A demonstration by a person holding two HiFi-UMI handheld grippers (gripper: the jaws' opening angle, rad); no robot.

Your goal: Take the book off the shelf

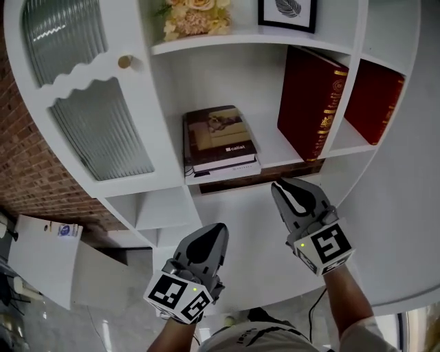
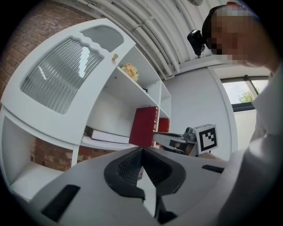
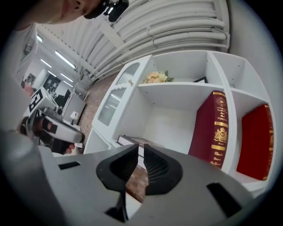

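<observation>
White shelf (image 1: 271, 141) fills the view. Below it hovers the left hand-held gripper (image 1: 218, 229), shut and empty. Stacked books (image 1: 218, 137) lie flat in the middle compartment. The right hand-held gripper (image 1: 280, 185), also shut and empty, points toward the upright red book (image 1: 313, 103), the likely target, and should open wide first.

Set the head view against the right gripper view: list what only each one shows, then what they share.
Only the head view: the marker cube on the right gripper and the round knob on the cabinet door. Only the right gripper view: the ribbed ceiling and that gripper's shut, empty jaws seen head-on. Both: the tall red book, the flat stack of books, the flowers and the left gripper.
</observation>
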